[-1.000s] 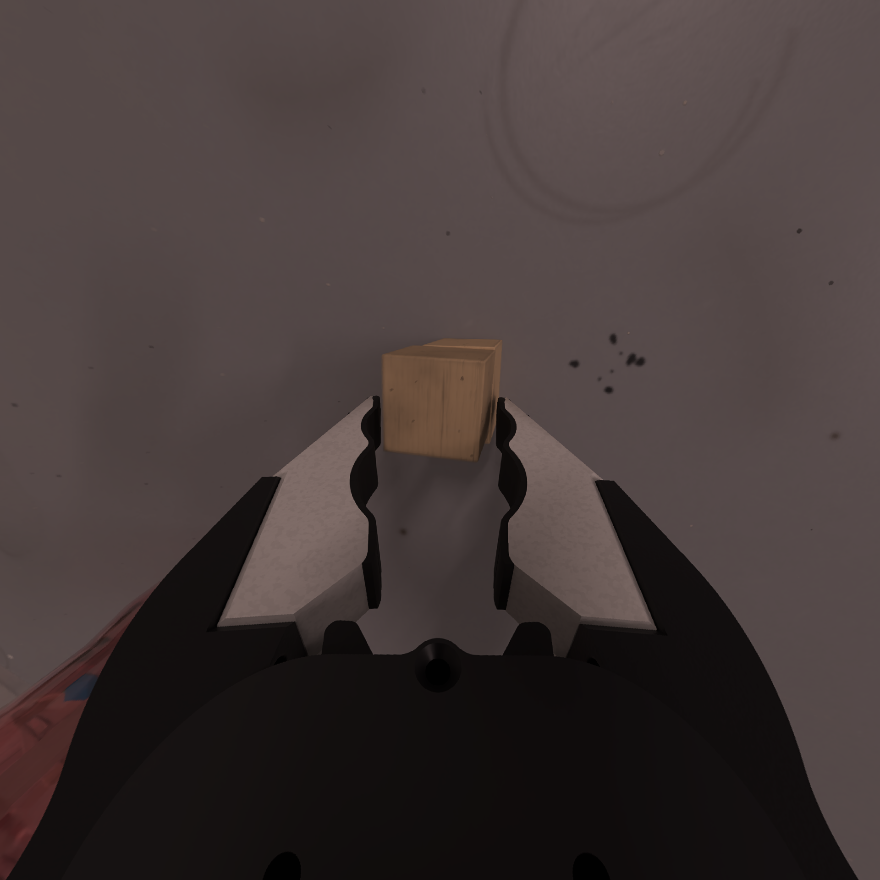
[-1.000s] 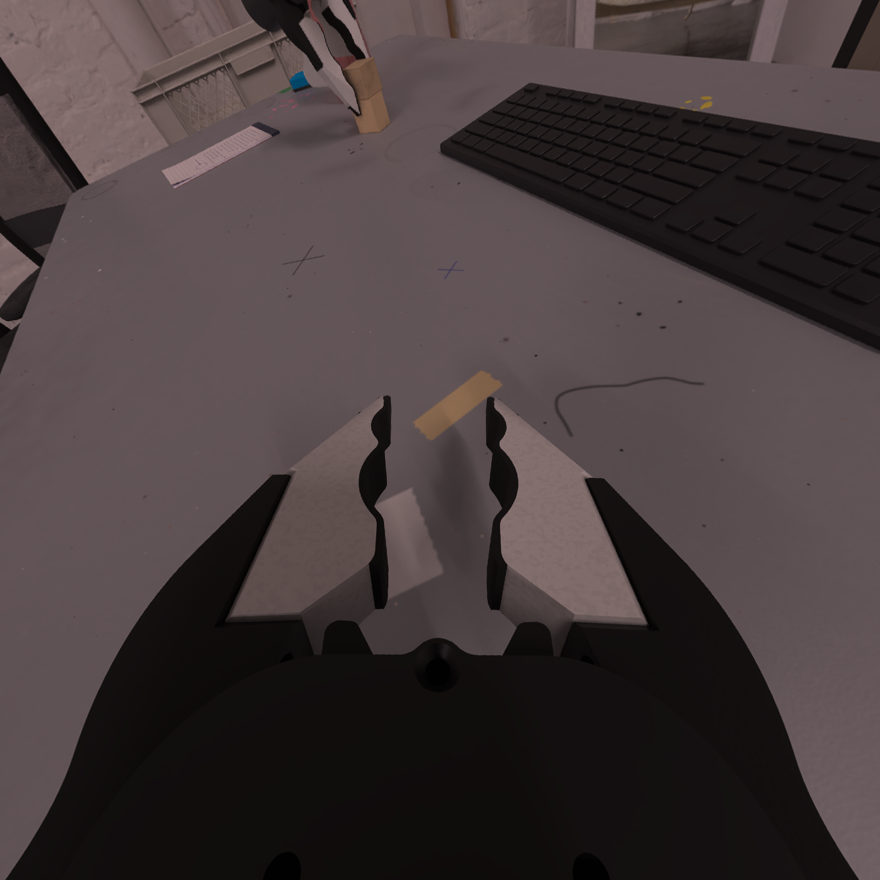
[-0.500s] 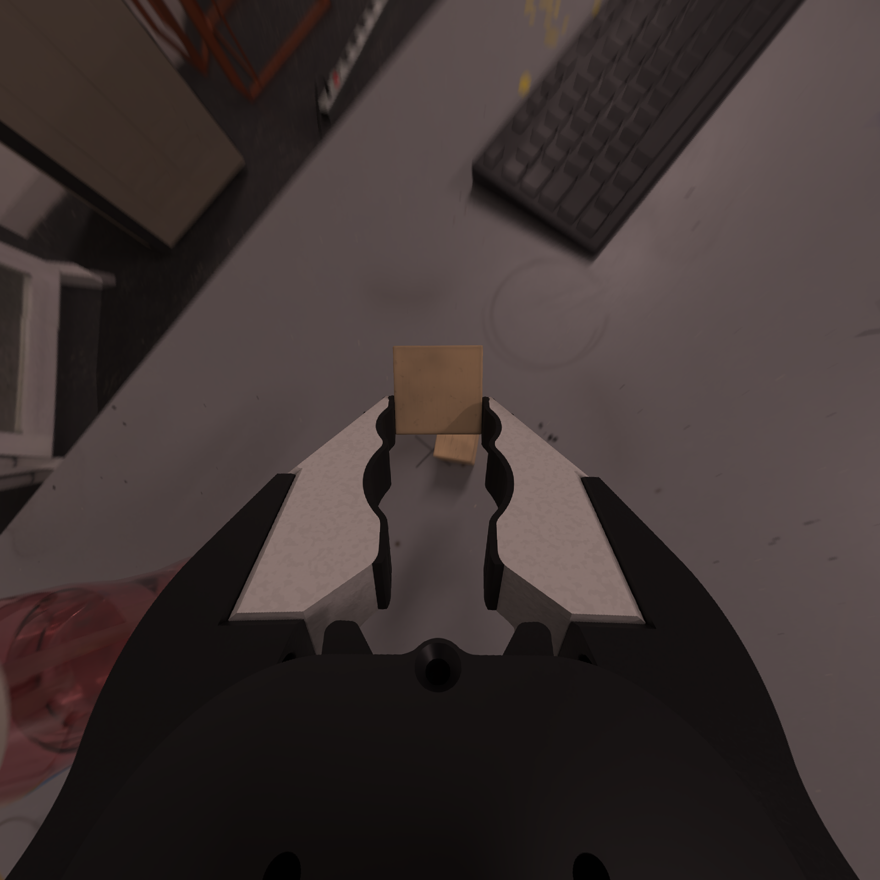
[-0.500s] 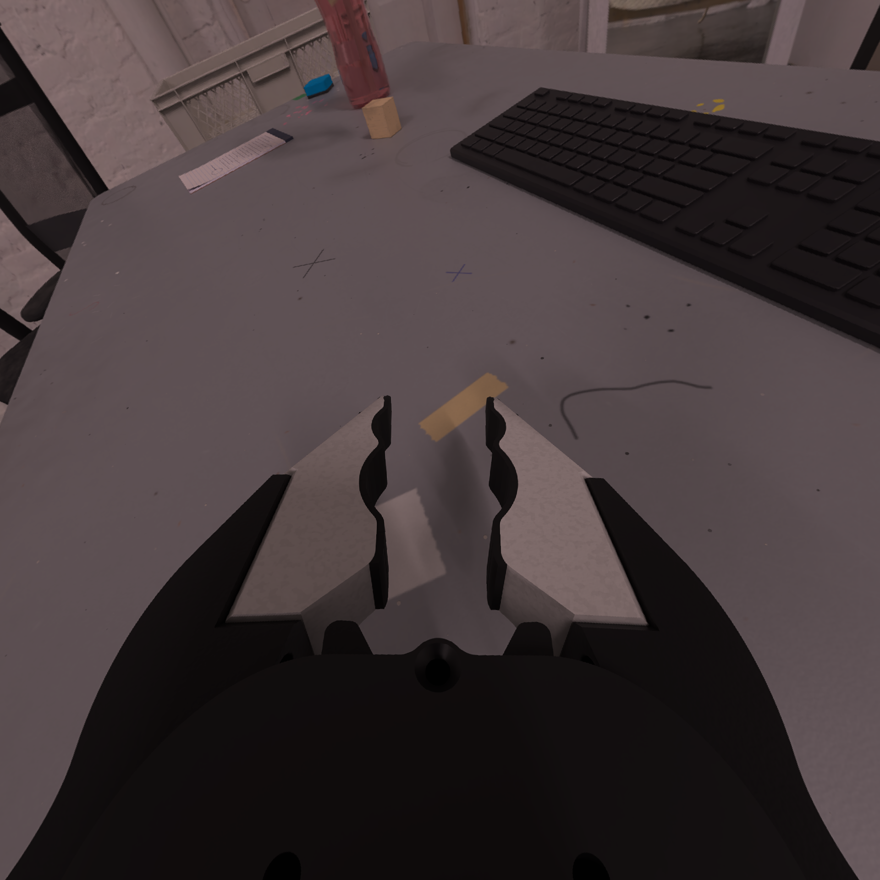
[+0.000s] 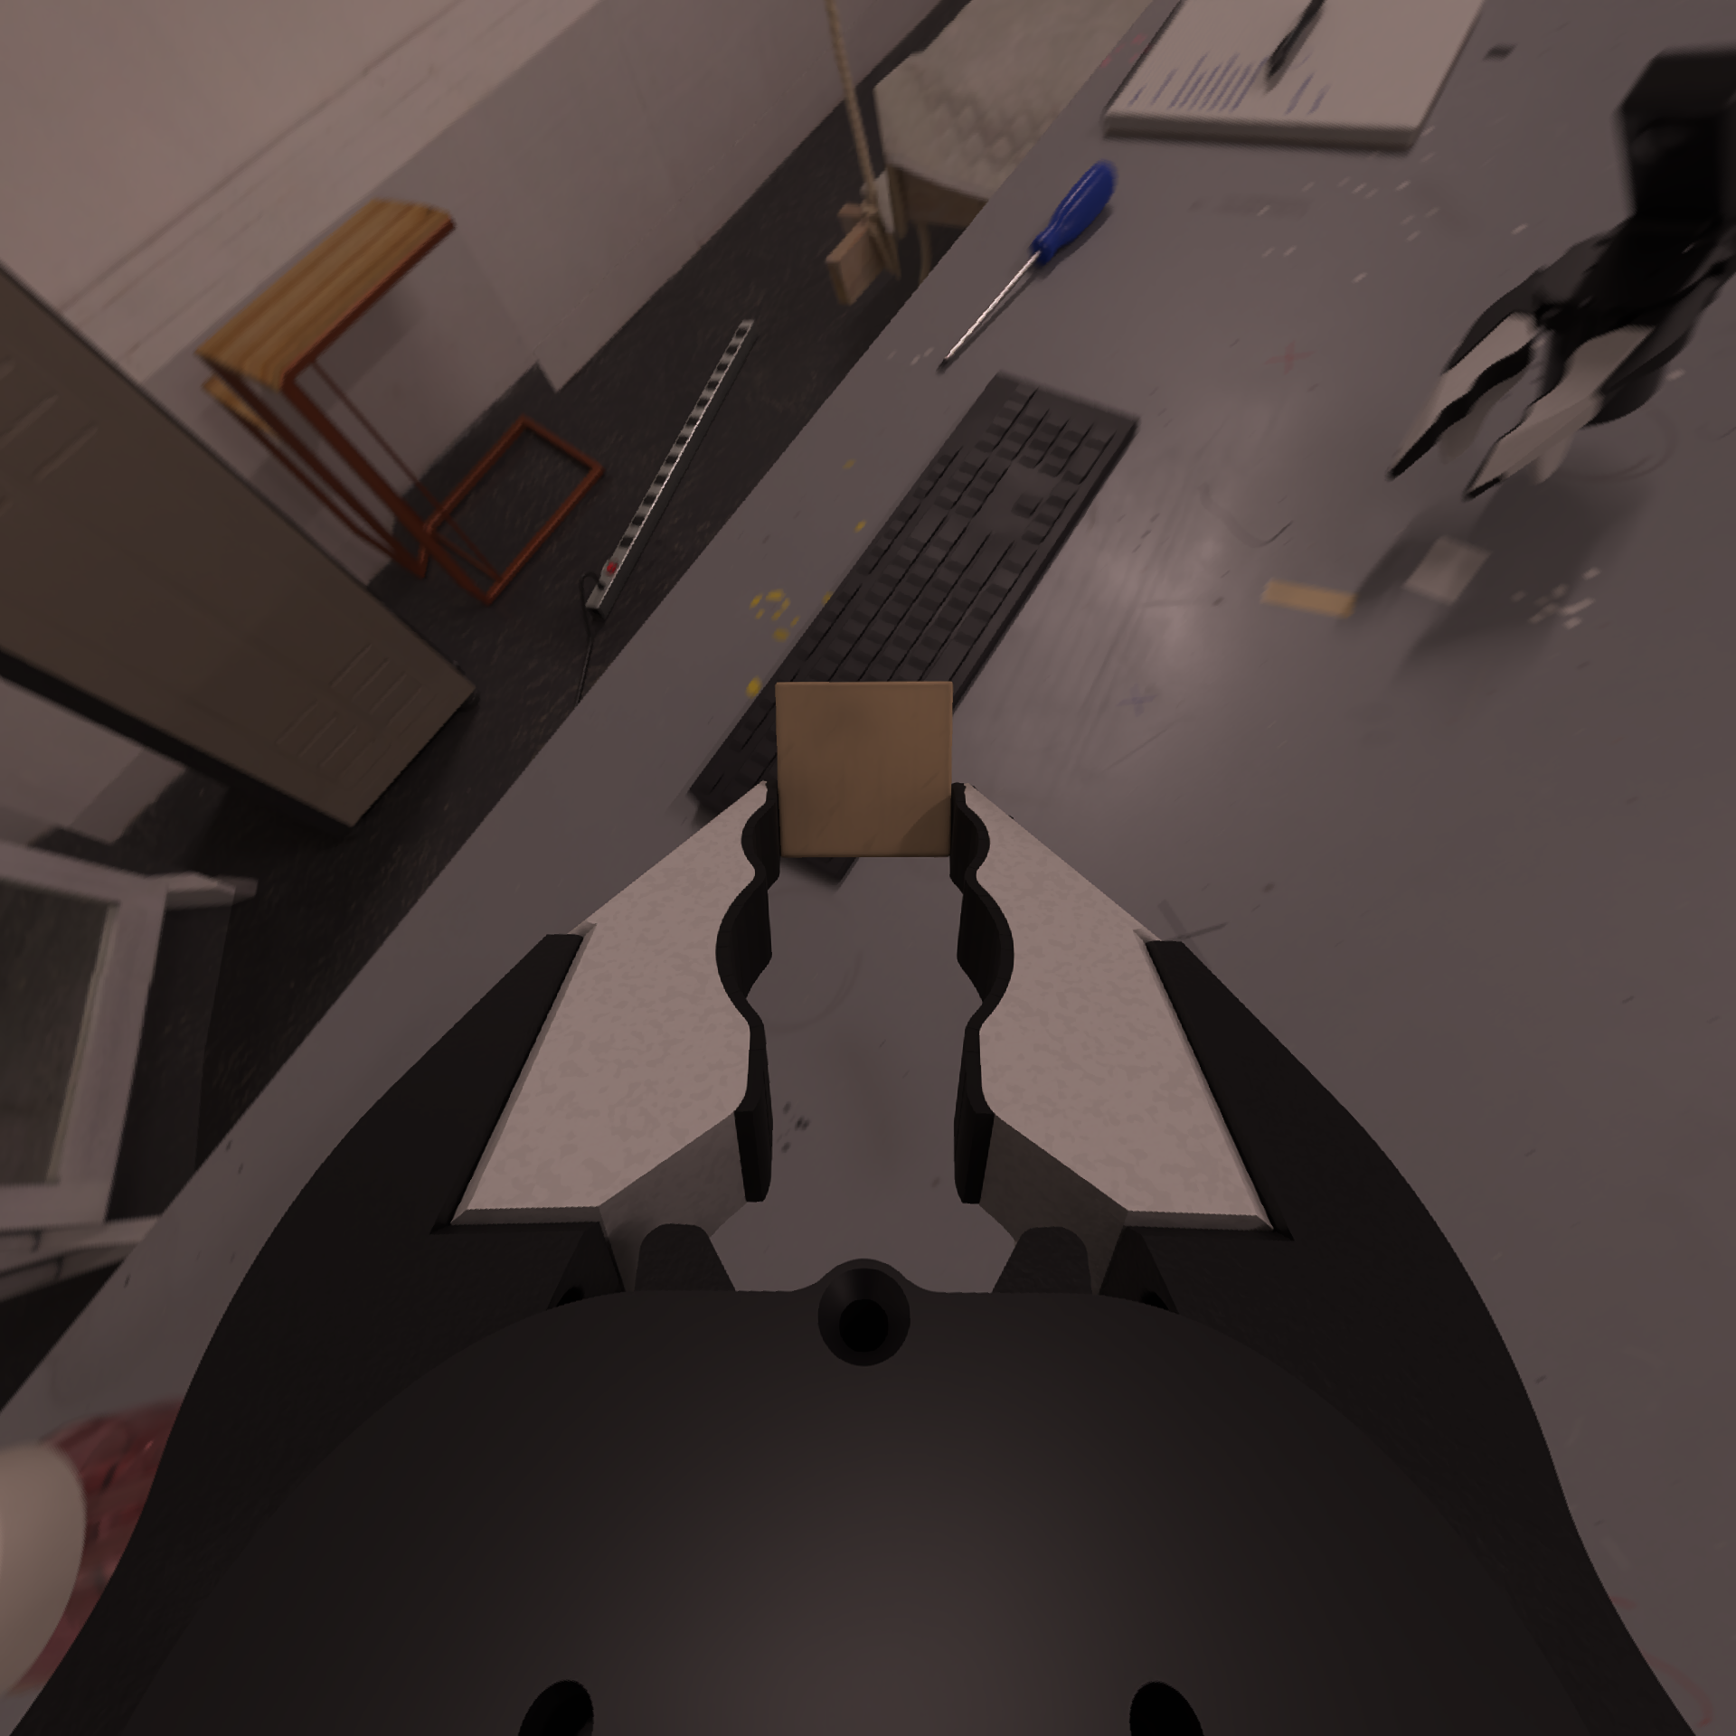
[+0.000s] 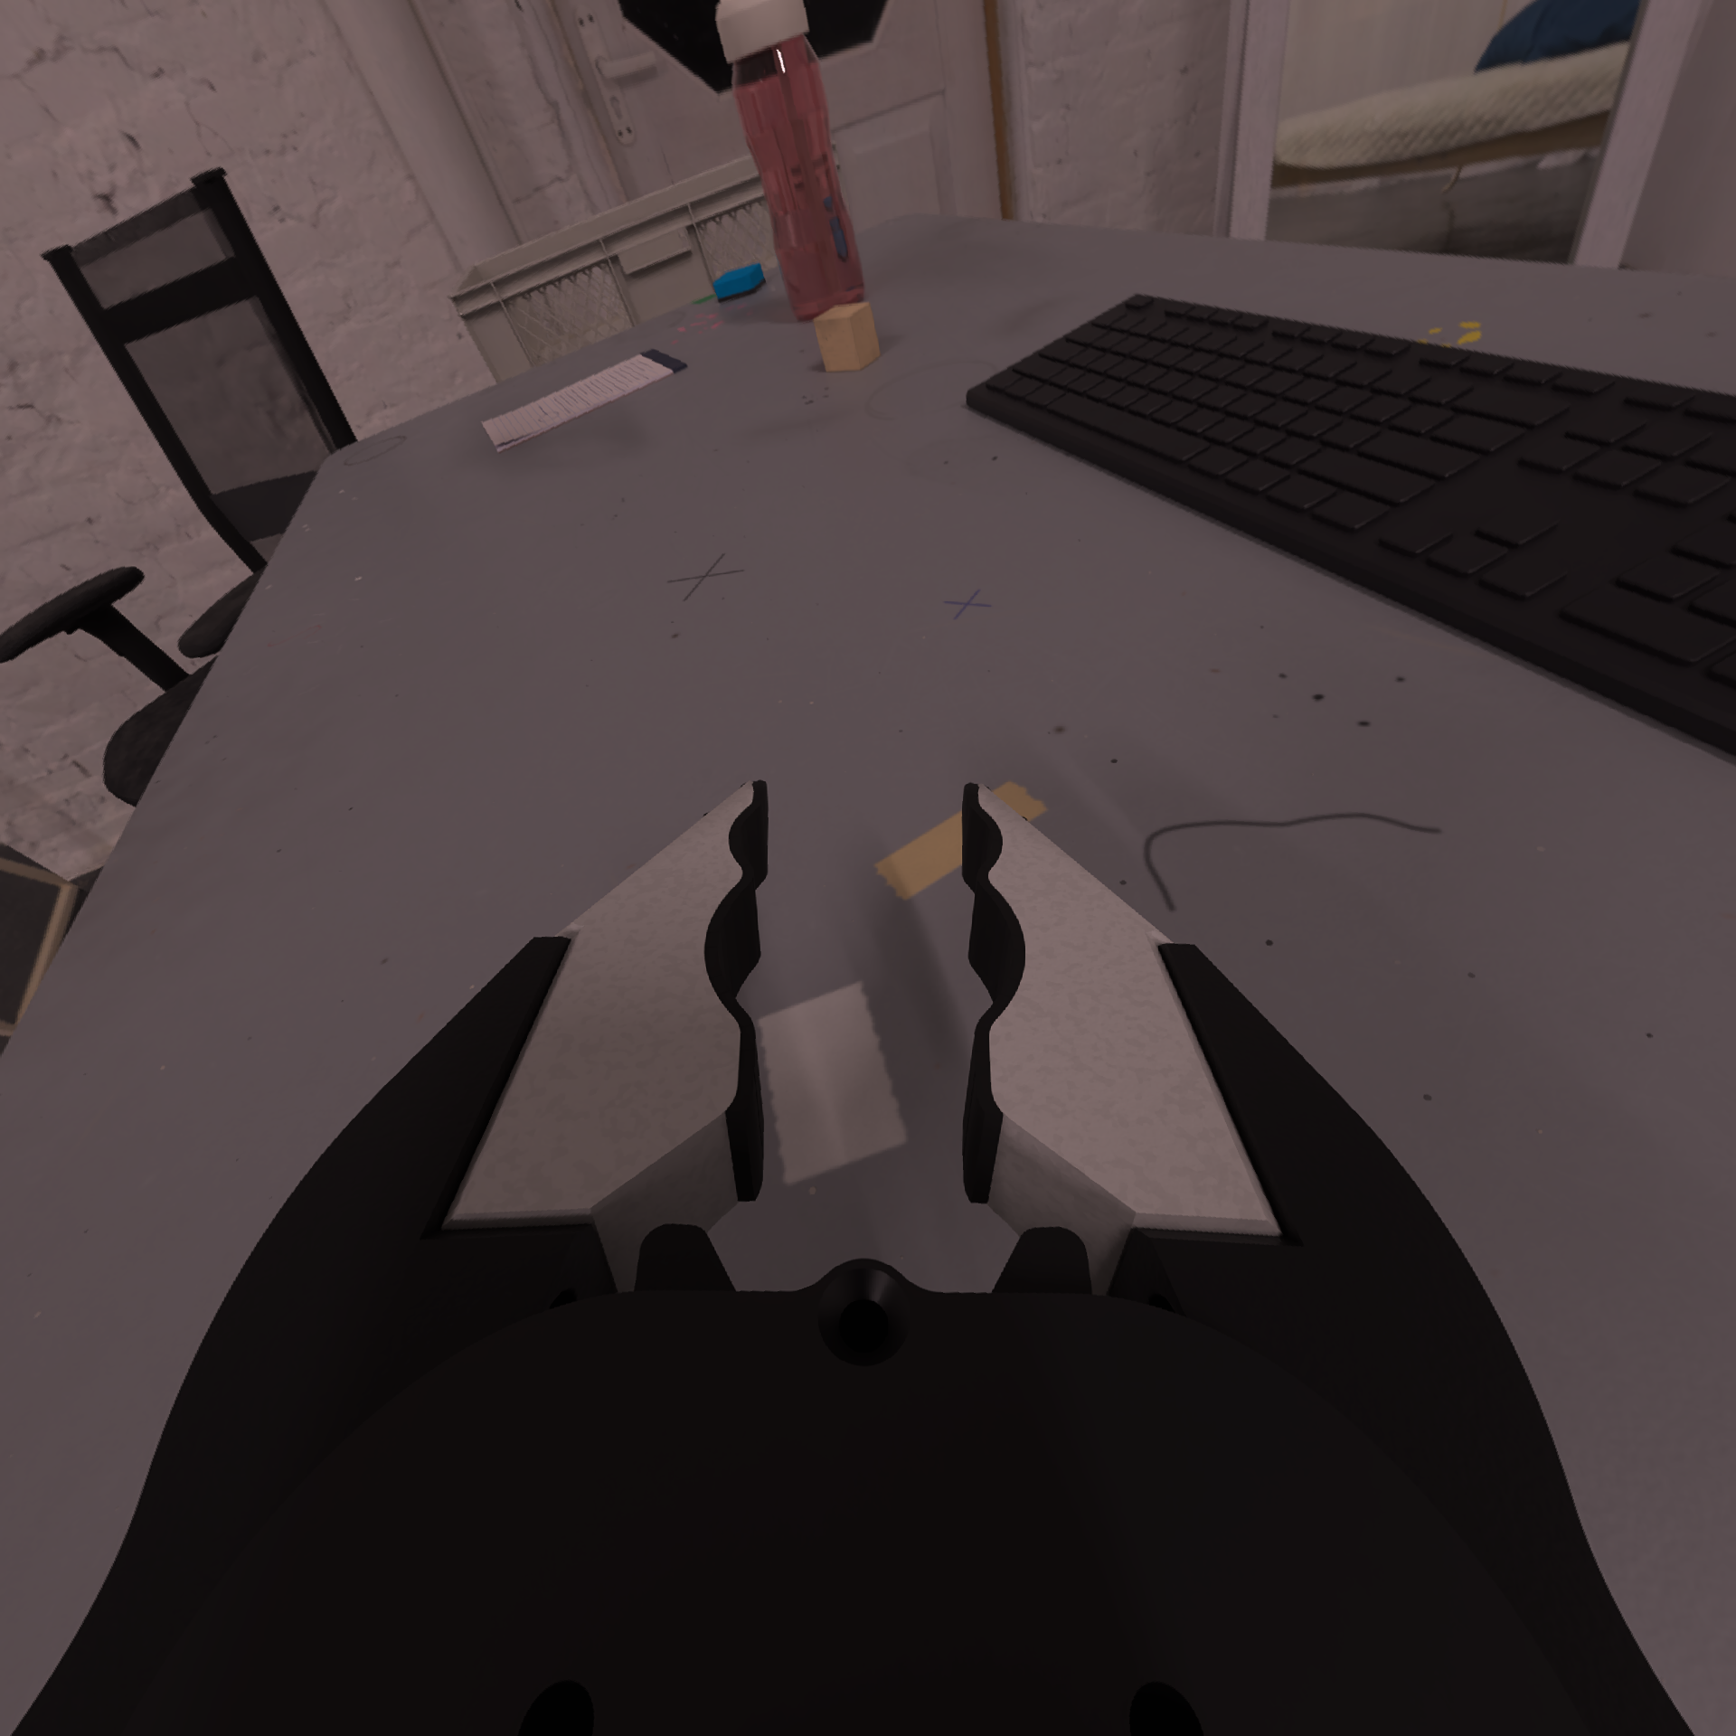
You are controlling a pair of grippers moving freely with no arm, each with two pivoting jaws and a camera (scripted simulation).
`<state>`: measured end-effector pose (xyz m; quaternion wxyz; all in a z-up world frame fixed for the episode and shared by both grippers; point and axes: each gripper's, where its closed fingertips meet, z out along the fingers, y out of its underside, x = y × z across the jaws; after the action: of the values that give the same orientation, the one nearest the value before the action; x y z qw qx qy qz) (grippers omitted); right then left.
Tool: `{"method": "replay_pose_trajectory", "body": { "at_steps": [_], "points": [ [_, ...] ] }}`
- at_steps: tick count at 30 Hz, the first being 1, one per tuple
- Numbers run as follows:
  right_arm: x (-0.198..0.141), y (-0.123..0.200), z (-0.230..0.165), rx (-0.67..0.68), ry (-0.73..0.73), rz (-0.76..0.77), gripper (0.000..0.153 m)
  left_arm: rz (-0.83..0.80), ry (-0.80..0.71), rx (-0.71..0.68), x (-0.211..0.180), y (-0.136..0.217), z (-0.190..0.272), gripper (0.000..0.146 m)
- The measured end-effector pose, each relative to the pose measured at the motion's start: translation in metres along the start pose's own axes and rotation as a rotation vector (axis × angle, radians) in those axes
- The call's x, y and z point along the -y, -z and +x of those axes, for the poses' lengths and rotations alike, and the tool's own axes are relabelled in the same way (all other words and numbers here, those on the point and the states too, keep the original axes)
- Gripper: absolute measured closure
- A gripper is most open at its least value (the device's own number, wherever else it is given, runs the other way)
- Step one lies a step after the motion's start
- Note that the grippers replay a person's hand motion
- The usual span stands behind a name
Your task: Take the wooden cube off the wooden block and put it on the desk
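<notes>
High above the worktop (image 5: 1409, 939), gripping one wooden cube (image 5: 862, 768) squarely between the tips of the left tool (image 5: 864, 827), closed on it and looking almost straight down. Far across on the worktop, sitting alone beside one pink bottle (image 6: 797, 188) and nearer this left side: one wooden block (image 6: 846, 336). Farther right, hovering low and parted, holding nothing: the right tool (image 6: 864, 808); needing, probably, a descent onto bare worktop clear of the one keyboard (image 5: 939, 582).

we see a black keyboard (image 6: 1390, 488), a pink bottle (image 6: 798, 188), a blue screwdriver (image 5: 1043, 254), tan tape (image 6: 925, 850), a paper strip (image 6: 582, 399) and a black chair (image 6: 178, 376).
</notes>
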<state>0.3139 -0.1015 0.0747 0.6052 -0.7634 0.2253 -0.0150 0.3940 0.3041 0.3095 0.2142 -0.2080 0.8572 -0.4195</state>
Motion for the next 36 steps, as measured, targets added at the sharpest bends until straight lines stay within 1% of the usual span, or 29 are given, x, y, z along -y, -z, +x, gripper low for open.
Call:
{"method": "replay_pose_trajectory", "body": {
  "at_steps": [4,6,8,10,11,13,14,16,18,20,22,26,31,34,36],
  "points": [
    [0.003,0.004,-0.004,0.023,0.016,0.031,0.111,0.051,-0.014,-0.044,0.062,-0.022,0.058,0.11],
    [0.006,0.007,-0.007,0.041,0.03,0.06,0.11,0.091,0.011,-0.078,0.085,-0.046,0.091,0.11],
    [0.011,0.012,-0.009,0.044,0.047,0.109,0.109,0.146,0.044,-0.106,0.097,-0.082,0.126,0.11],
    [0.016,0.018,-0.012,0.036,0.074,0.161,0.108,0.171,0.072,-0.152,0.09,-0.131,0.159,0.11],
    [0.017,0.02,-0.013,0.03,0.092,0.181,0.108,0.154,0.083,-0.167,0.079,-0.157,0.173,0.11],
    [0.018,0.023,-0.016,0.005,0.135,0.199,0.108,0.065,0.099,-0.16,0.049,-0.206,0.193,0.11],
    [0.017,0.024,-0.017,-0.009,0.158,0.193,0.108,0.024,0.107,-0.155,0.034,-0.225,0.201,0.11],
    [0.016,0.024,-0.02,-0.039,0.211,0.183,0.108,-0.019,0.143,-0.157,0.014,-0.248,0.215,0.11],
    [0.015,0.022,-0.022,-0.072,0.253,0.18,0.109,-0.011,0.193,-0.182,0.004,-0.254,0.228,0.11],
    [0.015,0.021,-0.023,-0.084,0.277,0.178,0.109,0.0,0.234,-0.205,-0.004,-0.253,0.242,0.11],
    [0.015,0.021,-0.023,-0.097,0.295,0.175,0.11,-0.026,0.233,-0.204,-0.014,-0.251,0.255,0.11],
    [0.013,0.024,-0.021,-0.123,0.319,0.155,0.11,-0.148,0.168,-0.242,-0.036,-0.257,0.289,0.11],
    [0.009,0.025,-0.018,-0.156,0.346,0.132,0.111,-0.349,0.017,-0.258,-0.063,-0.281,0.324,0.11],
    [0.009,0.026,-0.016,-0.173,0.351,0.134,0.111,-0.405,-0.037,-0.258,-0.073,-0.296,0.335,0.11],
    [0.009,0.026,-0.016,-0.179,0.348,0.135,0.111,-0.402,-0.048,-0.267,-0.074,-0.302,0.34,0.11]
  ]
}}
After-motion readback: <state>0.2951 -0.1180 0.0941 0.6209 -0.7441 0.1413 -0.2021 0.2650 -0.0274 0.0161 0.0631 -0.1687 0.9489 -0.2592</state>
